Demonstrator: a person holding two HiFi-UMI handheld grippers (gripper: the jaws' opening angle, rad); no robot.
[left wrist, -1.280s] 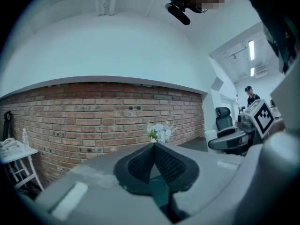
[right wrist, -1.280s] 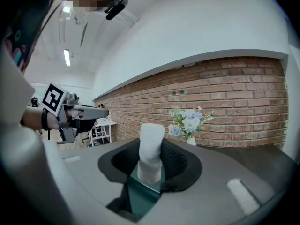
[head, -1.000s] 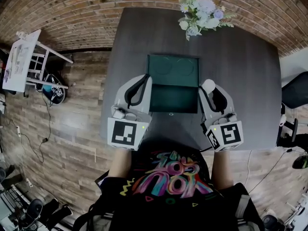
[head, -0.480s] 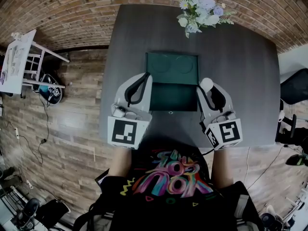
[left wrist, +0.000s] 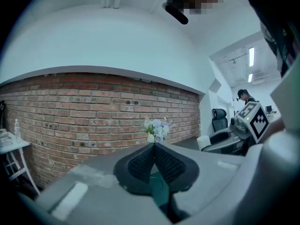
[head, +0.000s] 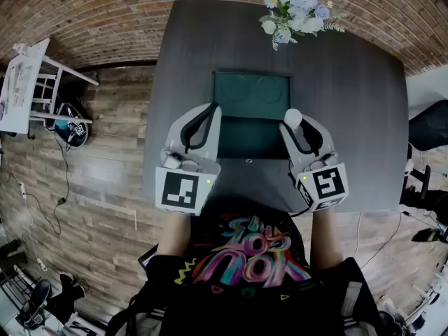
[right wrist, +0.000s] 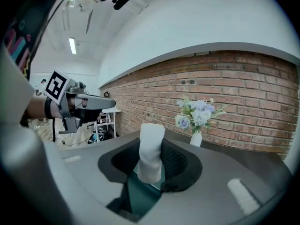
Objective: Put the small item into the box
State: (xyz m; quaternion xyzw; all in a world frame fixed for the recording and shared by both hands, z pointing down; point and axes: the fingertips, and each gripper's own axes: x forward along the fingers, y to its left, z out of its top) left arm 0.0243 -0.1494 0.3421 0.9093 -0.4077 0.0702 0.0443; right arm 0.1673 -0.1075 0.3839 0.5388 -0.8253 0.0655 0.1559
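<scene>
Right gripper (head: 295, 124) jaws clamped on the white small item (head: 292, 117), item upright at the right edge of the open green box (head: 252, 144); left gripper (head: 209, 110) beside its left edge, jaws pressed together, empty; dark table (head: 350, 82) below

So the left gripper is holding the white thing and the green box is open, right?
No, the right gripper holds the white thing; the right gripper view shows it between the jaws. The green box is open.
</scene>
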